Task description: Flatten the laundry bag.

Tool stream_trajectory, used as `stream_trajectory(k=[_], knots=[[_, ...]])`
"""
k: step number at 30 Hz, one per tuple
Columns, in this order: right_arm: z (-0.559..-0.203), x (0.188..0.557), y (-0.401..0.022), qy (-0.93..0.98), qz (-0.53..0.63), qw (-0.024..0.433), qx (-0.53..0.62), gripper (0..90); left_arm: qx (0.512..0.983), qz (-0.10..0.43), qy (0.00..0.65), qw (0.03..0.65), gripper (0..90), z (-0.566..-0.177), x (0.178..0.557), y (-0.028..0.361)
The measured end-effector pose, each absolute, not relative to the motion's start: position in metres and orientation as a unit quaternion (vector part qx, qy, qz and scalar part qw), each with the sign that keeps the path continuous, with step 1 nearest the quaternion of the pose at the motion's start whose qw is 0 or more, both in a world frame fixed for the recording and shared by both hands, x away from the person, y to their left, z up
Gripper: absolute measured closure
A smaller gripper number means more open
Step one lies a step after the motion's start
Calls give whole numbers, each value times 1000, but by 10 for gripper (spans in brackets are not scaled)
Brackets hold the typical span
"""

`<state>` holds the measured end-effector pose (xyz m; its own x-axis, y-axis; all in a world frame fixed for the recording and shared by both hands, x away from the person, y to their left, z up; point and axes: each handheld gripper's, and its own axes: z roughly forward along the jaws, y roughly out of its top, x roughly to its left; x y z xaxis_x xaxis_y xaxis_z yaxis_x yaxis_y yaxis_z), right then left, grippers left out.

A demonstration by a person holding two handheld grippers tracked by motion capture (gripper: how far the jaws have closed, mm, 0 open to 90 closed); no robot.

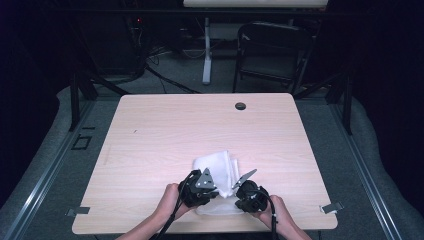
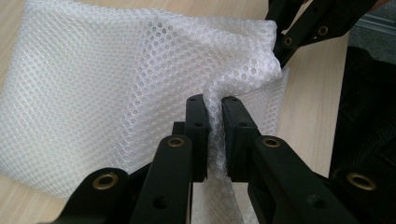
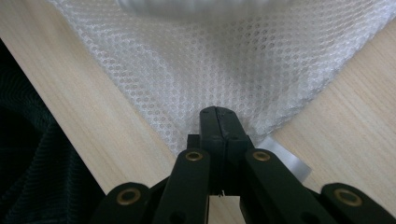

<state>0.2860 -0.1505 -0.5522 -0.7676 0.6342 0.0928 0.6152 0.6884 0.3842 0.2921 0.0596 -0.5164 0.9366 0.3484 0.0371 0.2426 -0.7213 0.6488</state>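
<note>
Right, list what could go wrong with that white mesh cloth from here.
1. The left claw pinches only a thin bunched fold of the white mesh cloth, so it could slip out if pulled.
2. The right claw grips just a corner at the cloth's edge; the open weave might snag or stretch there.
3. Both hold near the table's front edge, so the loose cloth could slide off toward the person.

My left gripper [image 1: 209,186] sits low beside my right gripper [image 1: 243,187], both forearms reaching in from the near edge. Each pair of jaws is pinched tight on the white mesh cloth [image 1: 217,166].
</note>
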Motion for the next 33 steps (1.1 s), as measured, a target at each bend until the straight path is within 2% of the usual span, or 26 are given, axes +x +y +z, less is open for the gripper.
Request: stream_trajectory(k=[24, 33], knots=[[-550, 283, -153, 916, 176, 36, 358, 900, 916, 98, 167, 351, 827, -505, 297, 79], [-550, 283, -154, 915, 179, 31, 361, 900, 908, 102, 193, 359, 839, -503, 295, 93]])
